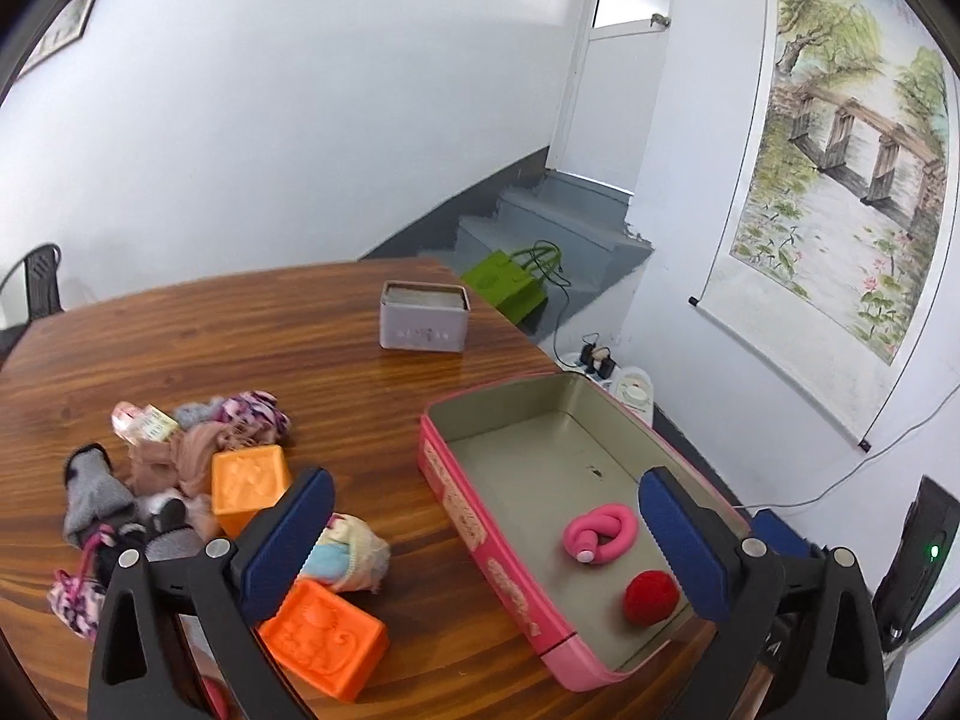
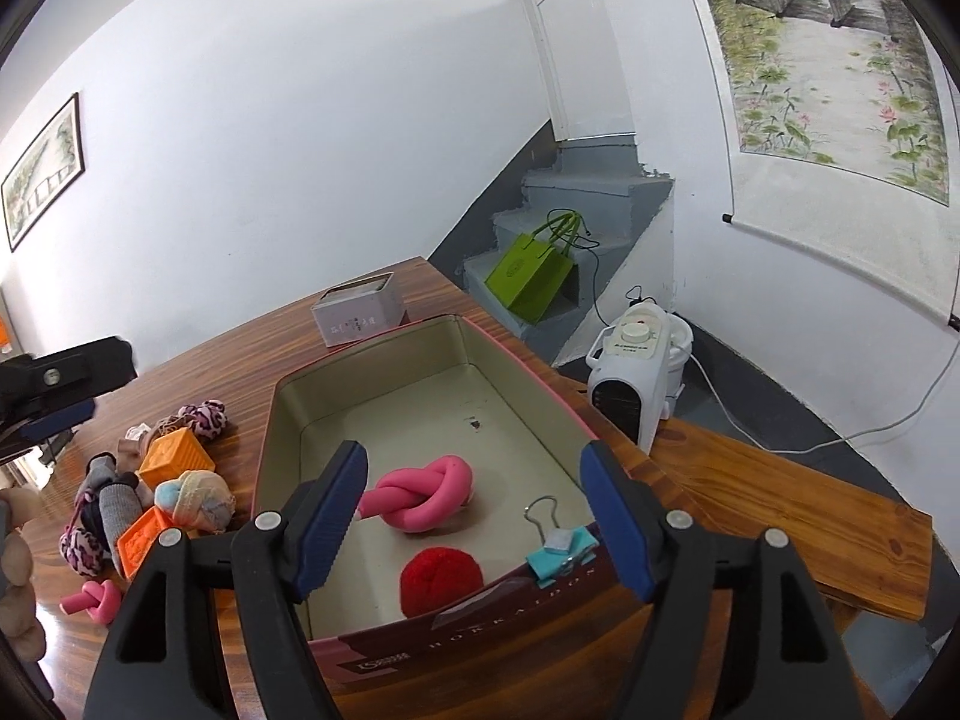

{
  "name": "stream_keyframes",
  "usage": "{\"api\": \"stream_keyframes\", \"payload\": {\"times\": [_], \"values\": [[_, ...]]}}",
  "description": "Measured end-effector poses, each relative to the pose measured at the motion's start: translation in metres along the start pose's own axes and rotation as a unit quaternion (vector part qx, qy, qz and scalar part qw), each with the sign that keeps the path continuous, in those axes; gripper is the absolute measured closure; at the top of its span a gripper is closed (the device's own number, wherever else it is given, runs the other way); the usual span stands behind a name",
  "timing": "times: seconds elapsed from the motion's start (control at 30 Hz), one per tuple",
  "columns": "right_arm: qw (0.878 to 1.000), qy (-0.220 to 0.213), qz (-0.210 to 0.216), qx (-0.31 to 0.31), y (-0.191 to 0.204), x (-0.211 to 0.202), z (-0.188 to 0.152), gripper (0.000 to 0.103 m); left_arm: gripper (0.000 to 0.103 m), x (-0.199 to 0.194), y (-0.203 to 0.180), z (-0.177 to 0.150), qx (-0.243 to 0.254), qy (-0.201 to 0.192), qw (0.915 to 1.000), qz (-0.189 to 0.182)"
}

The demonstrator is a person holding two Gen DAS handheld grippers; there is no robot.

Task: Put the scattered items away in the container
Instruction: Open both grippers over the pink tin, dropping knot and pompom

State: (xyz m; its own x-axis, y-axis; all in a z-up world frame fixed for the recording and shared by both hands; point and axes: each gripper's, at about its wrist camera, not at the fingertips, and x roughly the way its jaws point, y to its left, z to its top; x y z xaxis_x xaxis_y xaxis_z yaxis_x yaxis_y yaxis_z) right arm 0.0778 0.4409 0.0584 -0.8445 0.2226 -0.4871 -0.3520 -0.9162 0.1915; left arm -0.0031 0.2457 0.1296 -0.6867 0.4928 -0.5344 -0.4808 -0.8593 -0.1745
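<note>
Two spread grippers, left gripper [image 1: 480, 546], right gripper [image 2: 474, 522], binder clip [image 2: 561, 549] only in right view

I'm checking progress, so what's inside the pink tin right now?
Inside the tin: a knotted pink tube, a red pompom, and a teal binder clip by the near wall. That wall hides the nearest strip of floor.

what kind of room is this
Probably a room in a home: a wooden table, grey stairs up to a door, a hanging scroll painting, and a small white heater on the floor.
</note>
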Motion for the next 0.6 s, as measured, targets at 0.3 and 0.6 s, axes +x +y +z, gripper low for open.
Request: {"api": "stream_keyframes", "payload": {"times": [0.3,0.6], "values": [[0.998,-0.038,-0.047,-0.026,0.010,-0.007,-0.002,0.026,0.000,-0.034,0.053,-0.014,-0.019,-0.014,0.9985,0.049],[0.998,-0.053,-0.006,-0.024,0.054,-0.027,-0.008,0.026,0.000,-0.073,0.156,-0.054,-0.090,-0.018,0.9863,0.137]]}}
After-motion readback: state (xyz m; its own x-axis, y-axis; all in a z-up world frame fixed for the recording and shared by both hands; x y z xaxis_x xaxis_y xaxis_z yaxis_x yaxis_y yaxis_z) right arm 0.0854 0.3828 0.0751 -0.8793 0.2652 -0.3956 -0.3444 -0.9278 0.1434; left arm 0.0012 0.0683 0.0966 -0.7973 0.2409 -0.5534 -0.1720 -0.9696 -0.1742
